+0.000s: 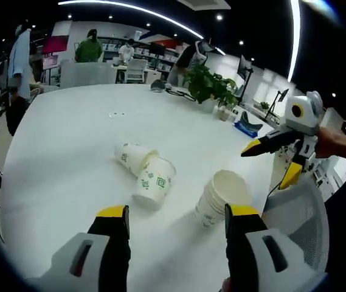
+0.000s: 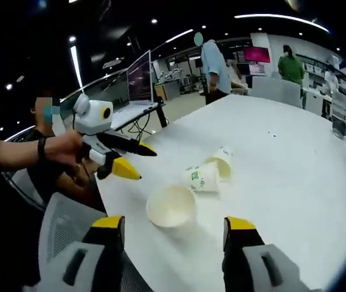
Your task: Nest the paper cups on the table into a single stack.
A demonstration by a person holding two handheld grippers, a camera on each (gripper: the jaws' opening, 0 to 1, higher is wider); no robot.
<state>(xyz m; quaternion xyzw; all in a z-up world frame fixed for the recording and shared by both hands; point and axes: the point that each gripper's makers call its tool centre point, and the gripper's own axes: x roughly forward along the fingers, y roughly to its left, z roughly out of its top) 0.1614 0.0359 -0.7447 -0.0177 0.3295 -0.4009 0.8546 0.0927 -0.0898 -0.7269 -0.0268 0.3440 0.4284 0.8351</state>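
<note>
White paper cups with small green printed marks, too small to read, lie on the white table [image 1: 57, 152] in the left gripper view: a nested pair [image 1: 145, 170] on its side, and just right a separate stack of cups [image 1: 221, 198] tipped over, mouth up. The left gripper [image 1: 176, 225] hangs before them, jaws wide apart and empty. The right gripper [image 1: 276, 155] comes in from the right, jaws parted, empty. A potted plant [image 1: 209, 85] stands farther back.

In the right gripper view, the stack's mouth faces the camera. The right gripper's jaws stand wide, holding nothing; a mesh chair back [image 2: 69, 228] sits at the table's edge.
</note>
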